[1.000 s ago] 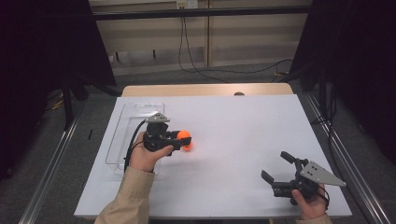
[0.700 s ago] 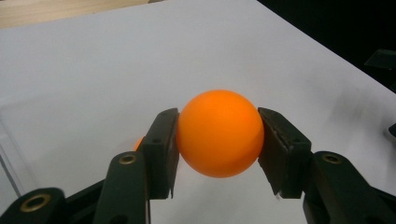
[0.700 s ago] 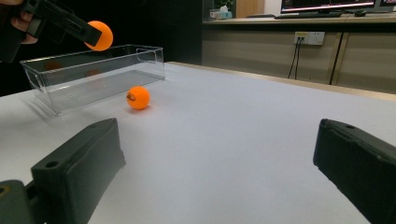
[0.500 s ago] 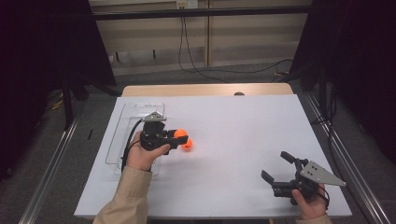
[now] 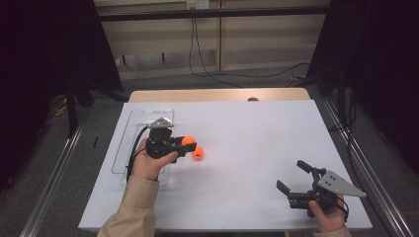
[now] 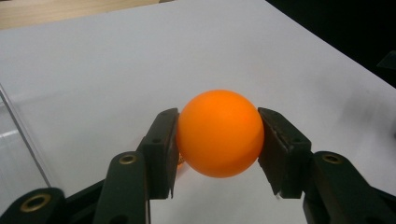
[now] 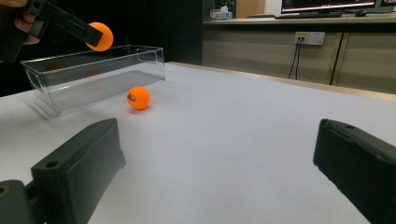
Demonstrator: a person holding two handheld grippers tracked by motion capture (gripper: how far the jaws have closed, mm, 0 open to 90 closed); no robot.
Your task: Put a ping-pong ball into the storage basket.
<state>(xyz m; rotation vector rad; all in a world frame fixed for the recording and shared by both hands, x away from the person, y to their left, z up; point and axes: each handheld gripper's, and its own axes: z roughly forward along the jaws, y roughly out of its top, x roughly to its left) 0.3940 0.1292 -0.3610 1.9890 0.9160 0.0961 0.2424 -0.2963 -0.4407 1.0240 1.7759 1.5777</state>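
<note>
While the left gripper (image 5: 187, 146) is clamping a smooth orange plastic ball (image 6: 219, 133) between its pads, lifted off the table, a second orange ball (image 5: 198, 153) is lying just below it; the right gripper (image 5: 295, 178) is gaping wide, holding nothing.

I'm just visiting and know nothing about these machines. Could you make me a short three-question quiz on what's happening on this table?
1. True or false: the left gripper is clamped on an orange ball.
2. Where is the second orange ball? A) inside the clear box B) on the white table beside the box C) in the right gripper
3. Fill in: the right gripper's jaws stand ____, with nothing between them.

Key: 1 true; 2 B; 3 open.
</note>
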